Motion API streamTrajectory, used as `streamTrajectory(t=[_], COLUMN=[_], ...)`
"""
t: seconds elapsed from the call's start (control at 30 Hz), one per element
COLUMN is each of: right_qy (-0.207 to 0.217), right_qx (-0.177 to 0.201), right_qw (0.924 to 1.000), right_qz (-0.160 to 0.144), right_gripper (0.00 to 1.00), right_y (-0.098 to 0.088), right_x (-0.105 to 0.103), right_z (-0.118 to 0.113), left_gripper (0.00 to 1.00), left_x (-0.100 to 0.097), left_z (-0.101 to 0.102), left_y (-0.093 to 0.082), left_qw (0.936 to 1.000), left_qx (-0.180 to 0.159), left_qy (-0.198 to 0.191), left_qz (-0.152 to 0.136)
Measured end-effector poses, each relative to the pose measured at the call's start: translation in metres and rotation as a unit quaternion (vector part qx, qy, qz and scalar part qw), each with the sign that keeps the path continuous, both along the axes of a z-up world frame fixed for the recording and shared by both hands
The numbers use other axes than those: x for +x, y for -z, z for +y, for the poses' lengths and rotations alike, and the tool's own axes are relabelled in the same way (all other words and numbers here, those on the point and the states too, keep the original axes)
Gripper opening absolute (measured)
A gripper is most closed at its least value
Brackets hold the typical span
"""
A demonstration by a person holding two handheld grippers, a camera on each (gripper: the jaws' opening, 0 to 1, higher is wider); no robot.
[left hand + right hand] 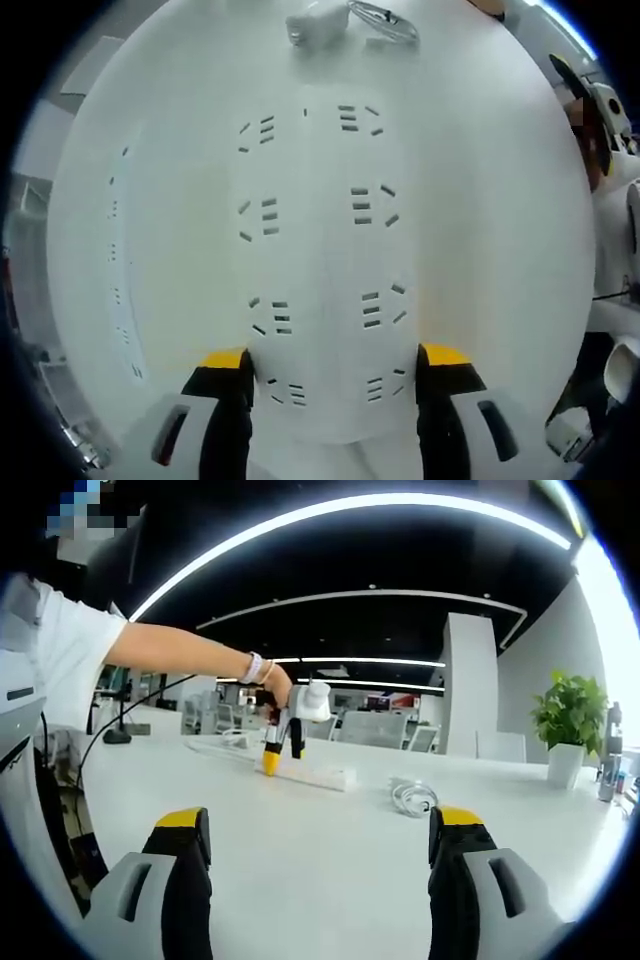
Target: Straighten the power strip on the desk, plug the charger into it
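Left gripper view: the left gripper (333,375) stands directly over the white power strip (320,240), its yellow-tipped fingers (226,362) straddling the strip's width and pressed to its two long edges, holding it. The strip's face carries two columns of socket slots. No brand, label or writing can be read on it. Beyond the strip's far end, on the white bench (470,120), lie a white charger (318,22) and a coiled cable (382,20) just beside it.

Right gripper view: the right gripper (320,845) hangs above the bench (300,850) with fingers (185,825) spread wide and nothing between them. Further off, a person's hand (275,685) holds the left gripper (280,748) upright on the power strip (300,773), which lies flat on the bench. The coiled cable (412,796) rests near the strip's end, apart from it. A potted plant (568,720) stands at the far right of the bench.
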State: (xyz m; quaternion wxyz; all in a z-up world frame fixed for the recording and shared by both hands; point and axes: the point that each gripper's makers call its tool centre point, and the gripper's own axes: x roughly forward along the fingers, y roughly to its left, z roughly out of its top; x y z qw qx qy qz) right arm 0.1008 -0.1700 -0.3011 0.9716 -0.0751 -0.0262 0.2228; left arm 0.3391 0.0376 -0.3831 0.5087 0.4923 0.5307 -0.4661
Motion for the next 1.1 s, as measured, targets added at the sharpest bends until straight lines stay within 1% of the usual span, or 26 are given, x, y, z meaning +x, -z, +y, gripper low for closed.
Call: streamTrajectory(t=[0.4,0.67,0.8,0.97,1.1], right_qy=[0.000,0.001,0.002,0.003,0.006], right_qx=[0.001,0.000,0.000,0.000,0.001], right_qw=[1.0000,1.0000,1.0000,1.0000,1.0000], right_qz=[0.000,0.000,0.000,-0.001,-0.001], right_gripper=[0.90,0.90,0.90,0.90,0.90], right_y=[0.000,0.000,0.000,0.000,0.000], right_x=[-0.001,-0.002,-0.002,-0.003,-0.004], right_z=[0.000,-0.001,-0.001,-0.001,-0.003], left_gripper=[0.67,0.67,0.67,0.67,0.67], left_x=[0.017,0.013,-0.002,0.005,0.005], left_z=[0.004,0.003,0.001,0.002,0.002], left_y=[-0.002,-0.003,-0.002,-0.002,-0.002], left_qw=[0.9999,0.9998,0.9998,0.9998,0.9997], left_qx=[0.004,0.006,0.008,0.007,0.009], left_qy=[0.014,0.017,0.017,0.019,0.021], left_qz=[-0.003,-0.009,-0.011,-0.007,-0.007])
